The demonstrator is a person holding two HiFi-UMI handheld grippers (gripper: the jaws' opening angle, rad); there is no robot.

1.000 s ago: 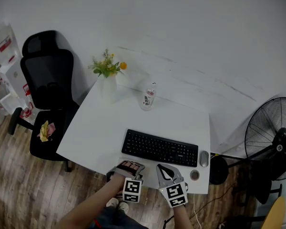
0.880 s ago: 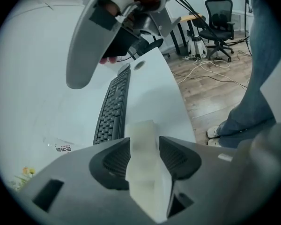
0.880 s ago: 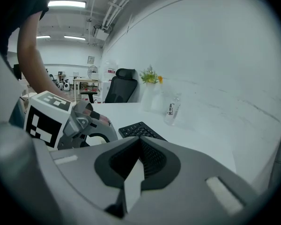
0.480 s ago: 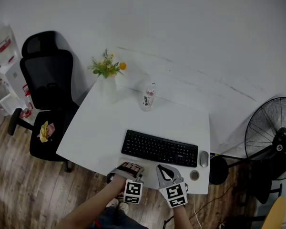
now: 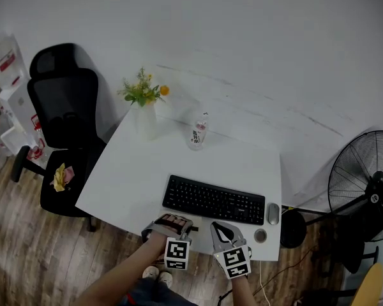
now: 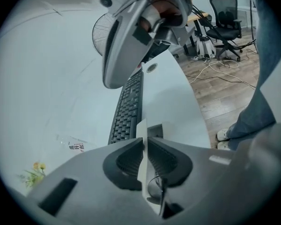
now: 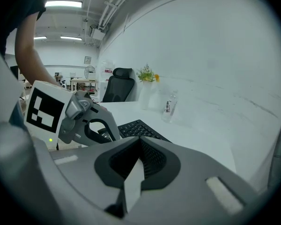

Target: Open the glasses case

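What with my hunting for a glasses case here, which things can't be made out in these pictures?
Glasses case: none identifiable in any view; the left claw and right claw cover the desk's near edge in the head view.
Bottle label: print too small, head view.
Round thing beside the mouse: too small, head view.
Fan: cut off by the head view's right edge.
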